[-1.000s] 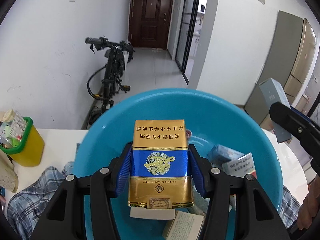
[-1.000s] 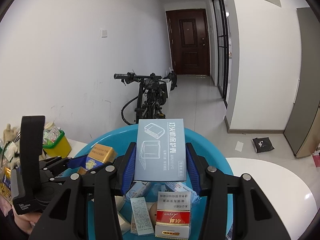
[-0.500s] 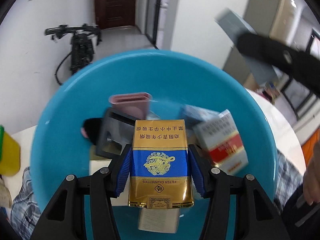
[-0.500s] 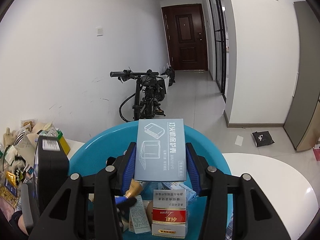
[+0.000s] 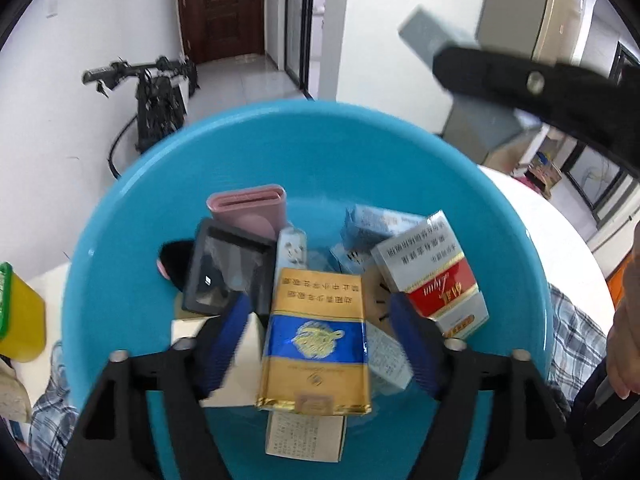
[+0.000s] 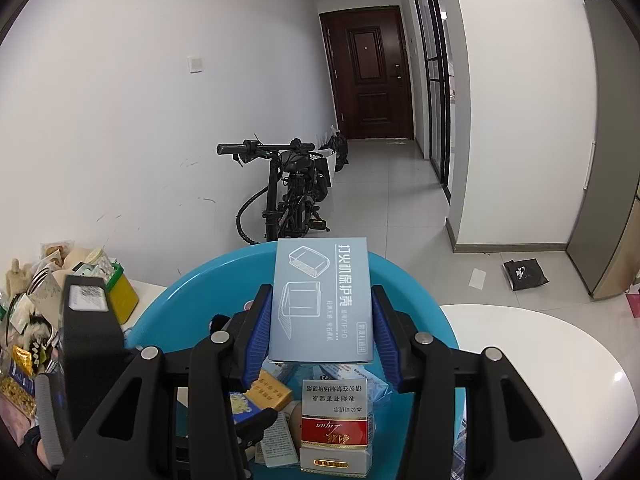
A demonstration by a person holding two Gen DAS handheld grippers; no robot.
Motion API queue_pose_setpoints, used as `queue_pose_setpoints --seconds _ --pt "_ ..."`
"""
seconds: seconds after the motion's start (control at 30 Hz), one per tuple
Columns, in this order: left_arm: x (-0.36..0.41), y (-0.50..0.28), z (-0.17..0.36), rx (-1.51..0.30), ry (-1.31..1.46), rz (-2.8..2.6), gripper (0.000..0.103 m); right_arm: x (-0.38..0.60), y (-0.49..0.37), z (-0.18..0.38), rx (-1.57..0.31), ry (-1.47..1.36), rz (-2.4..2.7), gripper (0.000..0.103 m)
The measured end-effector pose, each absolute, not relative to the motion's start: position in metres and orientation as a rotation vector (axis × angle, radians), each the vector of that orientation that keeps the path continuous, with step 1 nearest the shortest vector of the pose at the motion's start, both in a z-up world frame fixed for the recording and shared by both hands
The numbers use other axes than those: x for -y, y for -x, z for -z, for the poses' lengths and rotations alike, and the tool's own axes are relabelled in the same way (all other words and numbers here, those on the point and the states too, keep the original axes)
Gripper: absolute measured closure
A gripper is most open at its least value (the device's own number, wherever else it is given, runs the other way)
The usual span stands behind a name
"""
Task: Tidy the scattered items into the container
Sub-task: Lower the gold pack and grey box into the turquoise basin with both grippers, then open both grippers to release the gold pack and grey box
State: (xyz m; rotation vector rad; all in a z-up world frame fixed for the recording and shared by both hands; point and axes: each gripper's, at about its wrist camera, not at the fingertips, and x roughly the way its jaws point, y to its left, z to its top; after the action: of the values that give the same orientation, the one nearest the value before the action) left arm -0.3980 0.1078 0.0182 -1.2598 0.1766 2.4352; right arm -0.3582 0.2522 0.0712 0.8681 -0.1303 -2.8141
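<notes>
Above the blue plastic basin [image 5: 120, 216], the left gripper [image 5: 316, 332] points steeply down, and its jaws have just been opening: the blue pads now stand clear of the gold-and-blue cigarette pack [image 5: 316, 336], which lies between them with a gap on either side, over the other items in the basin. Those items include a red-and-white cigarette pack [image 5: 434, 276] leaning to the right, a pink case [image 5: 250, 210], a dark framed slab [image 5: 228, 270] and light blue boxes [image 5: 372, 224]. In the right wrist view, the right gripper [image 6: 320, 330] is closed on a pale blue lighter-case box [image 6: 320, 300], held upright above the basin's near rim, pads pressing both long edges. The basin rests on a white table [image 6: 540, 360]; a yellow bin [image 5: 18, 320] stands beside it, and a black bicycle [image 6: 292, 196] leans against the wall behind.
</notes>
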Motion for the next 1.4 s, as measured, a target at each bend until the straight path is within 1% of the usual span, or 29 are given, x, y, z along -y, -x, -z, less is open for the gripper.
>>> queue_pose_setpoints --seconds 0.23,0.3,0.43,0.53,0.7,0.83,1.07,1.1,1.17,1.2,1.23,1.4 --pt "-0.063 0.411 -0.034 -0.086 1.243 -2.612 0.022 -0.242 0.36 -0.062 0.118 -0.908 2.755 0.057" --pt "-0.045 0.414 -0.041 -0.008 1.233 -2.662 0.022 -0.233 0.362 -0.056 0.081 -0.95 2.708 0.057" --pt "-0.017 0.427 -0.049 0.047 1.222 -2.741 0.022 -0.215 0.367 -0.036 -0.021 -1.076 2.595 0.057" --pt "-0.005 0.435 -0.051 0.1 1.236 -2.748 0.022 -0.206 0.37 -0.021 -0.052 -1.174 2.502 0.057" --pt "-0.006 0.437 -0.049 0.067 1.238 -2.756 0.022 -0.189 0.367 -0.007 -0.134 -1.232 2.422 0.057" --pt "-0.012 0.435 -0.05 0.03 1.221 -2.754 0.022 -0.182 0.37 -0.001 -0.15 -1.246 2.402 0.057" --pt "-0.017 0.437 -0.046 0.024 1.231 -2.742 0.022 -0.181 0.37 0.002 -0.167 -1.251 2.414 0.057" --pt "-0.018 0.437 -0.046 0.02 1.232 -2.741 0.022 -0.182 0.37 0.0 -0.176 -1.248 2.424 0.056" --pt "-0.019 0.436 -0.046 0.014 1.231 -2.739 0.022 -0.183 0.369 -0.004 -0.198 -1.227 2.457 0.044" --pt "-0.02 0.436 -0.046 0.012 1.23 -2.738 0.022 -0.184 0.369 -0.006 -0.205 -1.216 2.478 0.033" --pt "-0.02 0.435 -0.046 0.011 1.229 -2.74 0.022 -0.186 0.368 -0.01 -0.21 -1.2 2.5 0.029" --pt "-0.017 0.434 -0.048 0.026 1.205 -2.775 0.022 -0.198 0.367 -0.024 -0.244 -1.132 2.638 0.029"
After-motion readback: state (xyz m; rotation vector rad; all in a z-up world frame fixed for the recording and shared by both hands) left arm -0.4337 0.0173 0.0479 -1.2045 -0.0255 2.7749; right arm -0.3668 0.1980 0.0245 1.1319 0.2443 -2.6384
